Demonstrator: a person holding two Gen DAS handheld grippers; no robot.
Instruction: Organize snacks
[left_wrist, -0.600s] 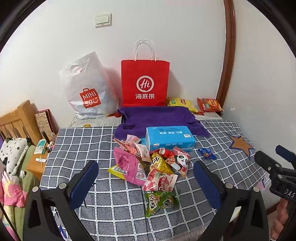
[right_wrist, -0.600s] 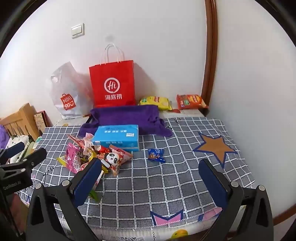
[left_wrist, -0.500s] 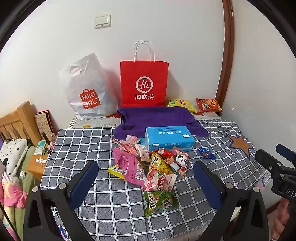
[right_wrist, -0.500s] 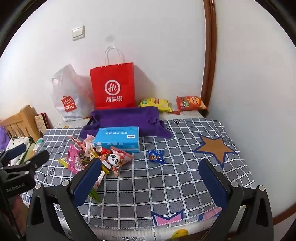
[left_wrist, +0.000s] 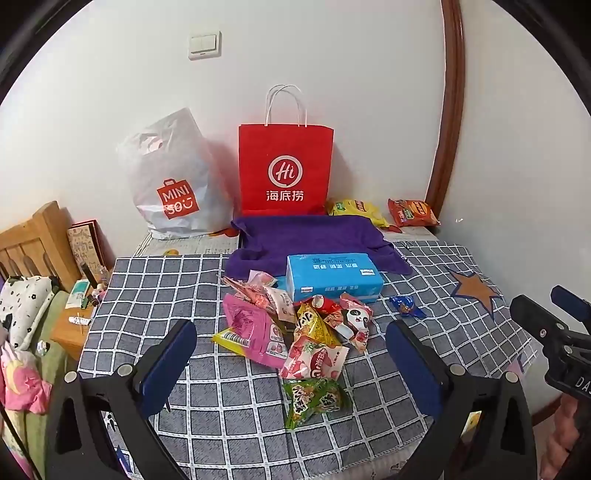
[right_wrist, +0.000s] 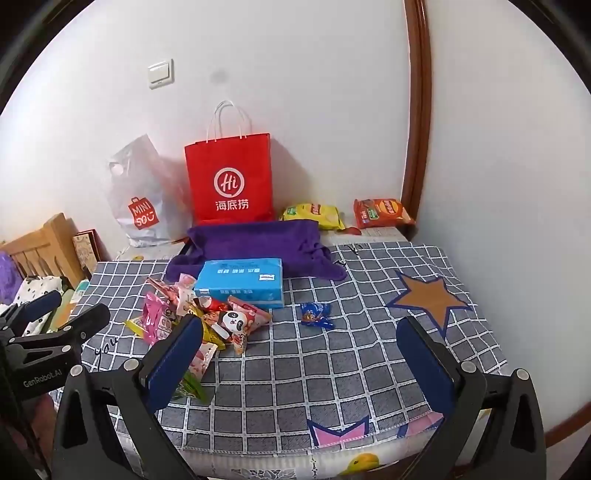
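The left tool (left_wrist: 291, 354) is held above the near edge of the table (left_wrist: 155, 291) with its blue-padded fingers spread wide apart and nothing between them; the right tool (right_wrist: 301, 354) is likewise held wide open and empty. A heap of snack packets (left_wrist: 295, 328) is piled near the middle of the grid-patterned cloth, just in front of a blue tissue pack (left_wrist: 334, 275) — a pink packet (left_wrist: 255, 332), a panda-print packet (left_wrist: 356, 319) and a green packet (left_wrist: 314, 400) can be told apart. A small blue-wrapped candy (right_wrist: 316, 314) lies alone to the right of the heap. A purple towel (left_wrist: 310, 238) is spread behind the tissue pack, and a red paper bag (left_wrist: 285, 170) and a white Miniso bag (left_wrist: 173, 181) stand against the wall. A yellow chip bag (right_wrist: 314, 216) and an orange chip bag (right_wrist: 382, 213) lie at the far right.
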